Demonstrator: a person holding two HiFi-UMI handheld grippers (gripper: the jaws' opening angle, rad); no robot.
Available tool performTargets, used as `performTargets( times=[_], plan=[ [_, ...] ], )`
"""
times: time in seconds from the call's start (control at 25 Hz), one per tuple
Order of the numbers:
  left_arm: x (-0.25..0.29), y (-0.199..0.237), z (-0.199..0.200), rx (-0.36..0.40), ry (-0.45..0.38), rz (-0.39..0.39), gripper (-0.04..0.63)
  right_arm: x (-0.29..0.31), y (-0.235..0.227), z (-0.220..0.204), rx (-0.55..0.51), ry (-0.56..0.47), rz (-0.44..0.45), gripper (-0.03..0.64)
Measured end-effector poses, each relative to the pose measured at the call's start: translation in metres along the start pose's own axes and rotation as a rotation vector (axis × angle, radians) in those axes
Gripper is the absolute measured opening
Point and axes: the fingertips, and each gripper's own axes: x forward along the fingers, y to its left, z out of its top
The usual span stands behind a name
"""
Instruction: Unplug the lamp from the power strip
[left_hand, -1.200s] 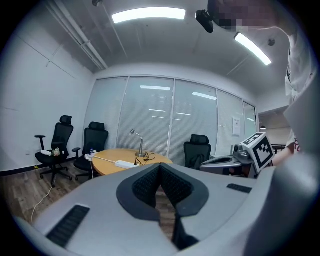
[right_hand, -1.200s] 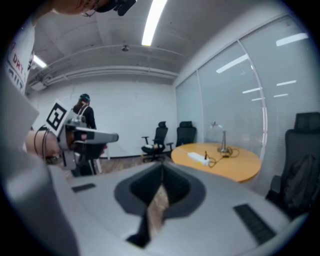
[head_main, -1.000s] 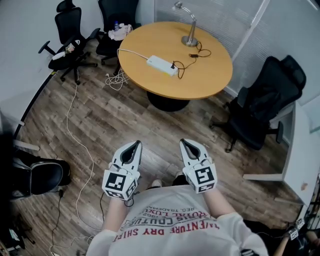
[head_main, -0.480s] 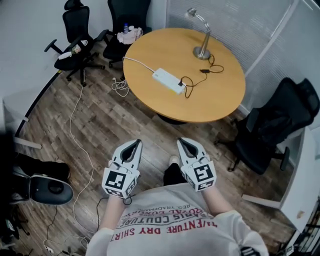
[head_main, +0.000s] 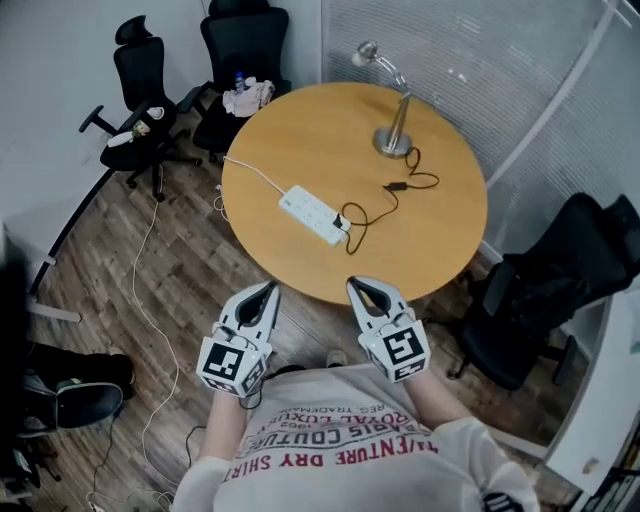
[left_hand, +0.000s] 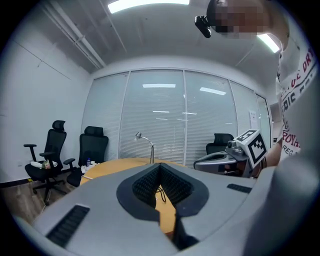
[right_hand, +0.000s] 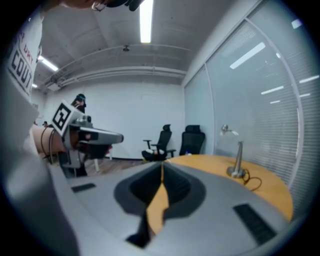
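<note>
On the round wooden table (head_main: 300, 140) a silver gooseneck lamp (head_main: 392, 128) stands at the far right. Its black cord (head_main: 385, 200) loops over the top to a plug (head_main: 341, 223) in the near end of a white power strip (head_main: 313, 214). My left gripper (head_main: 268, 289) and right gripper (head_main: 358, 287) are held side by side at the table's near edge, both shut and holding nothing. In the left gripper view the lamp (left_hand: 148, 148) shows beyond the table; in the right gripper view the lamp (right_hand: 236, 157) stands at the right.
Two black office chairs (head_main: 150, 95) stand at the back left, one with cloth on its seat. Another black chair (head_main: 560, 290) is at the right by a white desk. A white cable (head_main: 150, 280) trails over the wooden floor. Glass walls with blinds (head_main: 470, 60) close the back.
The person has stepped toward the table; it now lies just beyond the gripper tips instead of across the floor. Both grippers stay shut, side by side.
</note>
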Motion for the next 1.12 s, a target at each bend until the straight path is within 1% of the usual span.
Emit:
performTargets(
  times=[0.16,0.32,0.4,0.52,0.68,0.8,0.92,1.0,1.12],
  plan=[
    [0.036,0.008,-0.004,-0.014,0.02,-0.025,0.028,0.01,-0.036,-0.007,0.027,0.02,-0.03,0.029],
    [0.071,0.023,-0.009,-0.013,0.043,-0.067,0.028,0.025,-0.068,-0.012,0.064,0.041,-0.091,0.029],
    [0.088,0.03,-0.014,-0.01,0.059,-0.125,0.028,0.033,-0.076,-0.018,0.084,0.058,-0.125,0.029],
    [0.118,0.041,-0.019,-0.005,0.09,-0.239,0.028,0.048,-0.09,-0.024,0.117,0.074,-0.193,0.029],
    [0.168,0.06,-0.02,0.038,0.141,-0.38,0.028,0.072,-0.116,-0.027,0.185,0.101,-0.316,0.029],
    [0.201,0.08,-0.027,0.041,0.172,-0.462,0.028,0.09,-0.131,-0.036,0.22,0.144,-0.4,0.029],
    [0.228,0.095,-0.045,0.04,0.228,-0.533,0.028,0.107,-0.141,-0.05,0.269,0.191,-0.462,0.029],
    [0.24,0.097,-0.063,0.049,0.275,-0.59,0.028,0.115,-0.144,-0.06,0.308,0.221,-0.492,0.029],
    [0.253,0.094,-0.094,0.105,0.339,-0.683,0.028,0.126,-0.144,-0.074,0.364,0.267,-0.534,0.029]
  ],
)
